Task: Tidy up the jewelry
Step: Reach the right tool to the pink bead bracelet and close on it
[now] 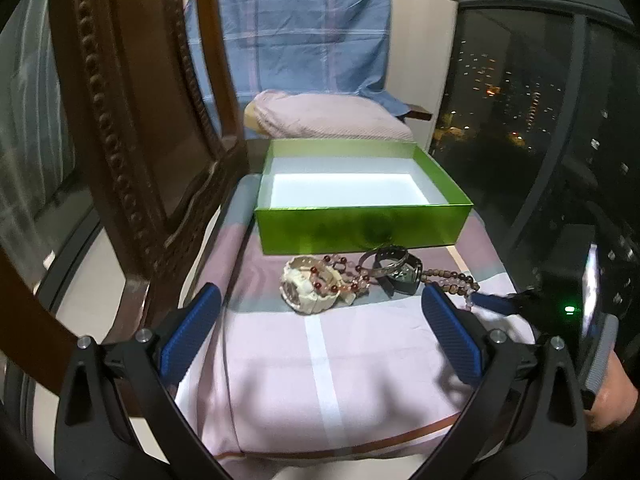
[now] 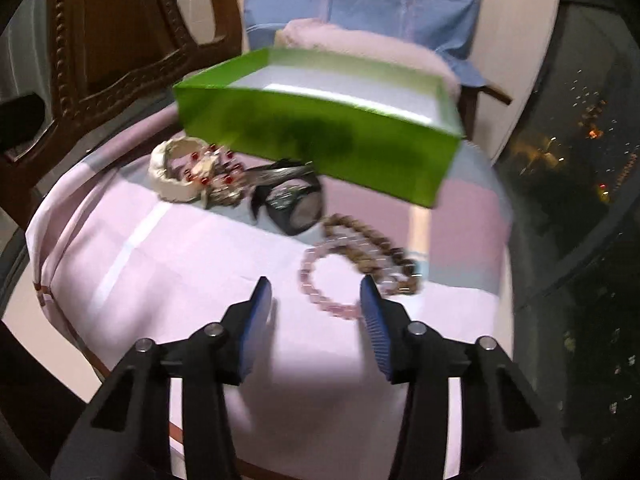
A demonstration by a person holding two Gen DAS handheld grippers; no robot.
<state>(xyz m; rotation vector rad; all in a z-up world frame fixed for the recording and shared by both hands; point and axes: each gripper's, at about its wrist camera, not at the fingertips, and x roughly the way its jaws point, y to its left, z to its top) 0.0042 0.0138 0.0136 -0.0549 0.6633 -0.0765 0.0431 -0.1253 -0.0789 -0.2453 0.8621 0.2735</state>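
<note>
An open green box [image 1: 360, 229] [image 2: 320, 140] with a white inside stands empty at the back of a cloth-covered seat. In front of it lie a cream watch [image 1: 308, 286] [image 2: 170, 176], a red bead bracelet [image 1: 326, 278] [image 2: 212, 170], a black watch [image 1: 400, 274] [image 2: 296, 204], a brown bead bracelet [image 1: 450, 280] [image 2: 372, 240] and a pink bead bracelet [image 2: 320, 284]. My left gripper [image 1: 320, 312] is open, hovering before the watches. My right gripper [image 2: 316, 296] is open, low over the cloth just in front of the pink bracelet; its blue fingertip [image 1: 494, 304] shows in the left wrist view.
The pink and grey checked cloth [image 1: 360, 360] covers a chair seat. A carved wooden chair back [image 1: 132, 120] rises at left. A pink cushion [image 1: 328, 114] and blue fabric [image 1: 304, 24] lie behind the box. A dark window [image 1: 520, 100] is at right.
</note>
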